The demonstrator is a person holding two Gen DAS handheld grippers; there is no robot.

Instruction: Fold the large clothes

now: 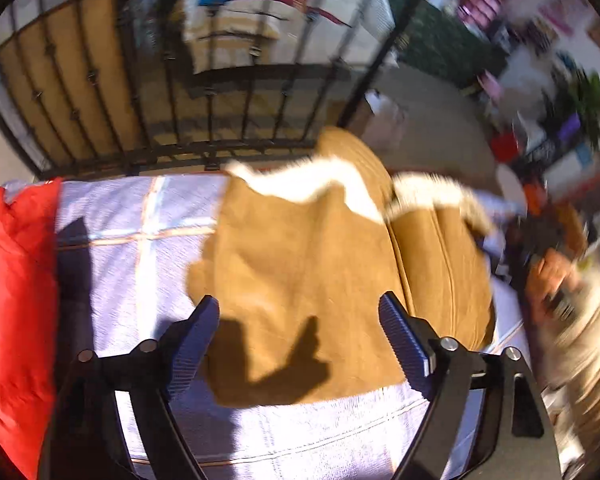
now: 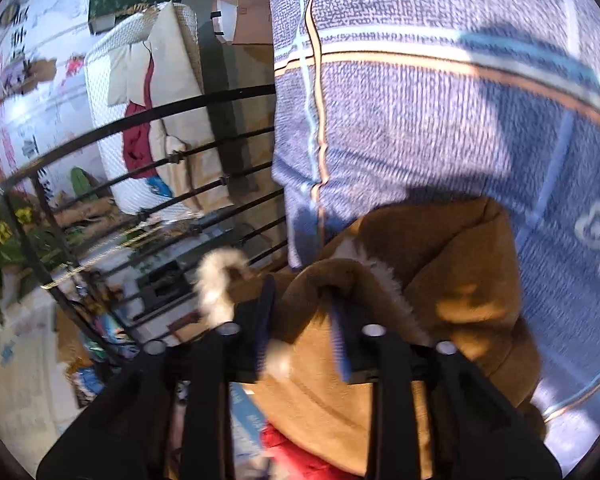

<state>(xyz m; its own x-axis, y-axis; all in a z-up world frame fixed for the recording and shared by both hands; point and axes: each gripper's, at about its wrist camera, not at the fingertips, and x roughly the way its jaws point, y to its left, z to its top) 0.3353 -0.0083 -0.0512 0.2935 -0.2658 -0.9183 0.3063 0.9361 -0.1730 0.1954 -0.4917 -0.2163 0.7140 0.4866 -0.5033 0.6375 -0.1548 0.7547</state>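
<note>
Tan coat (image 1: 300, 272) lies part-folded on bed (image 1: 140, 248); more folds req'd. Left gripper (image 1: 298, 320) wide, empty. Right gripper (image 2: 300, 320) narrow, coat fabric between jaws, not clamped.

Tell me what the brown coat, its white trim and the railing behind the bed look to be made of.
Brown coat: suede-like fabric, matte and napped, probably faux. White trim: fluffy fleece or faux fur, with fuzzy, ragged edges. Railing: black painted metal, likely iron, with thin rigid bars and small collars.
</note>
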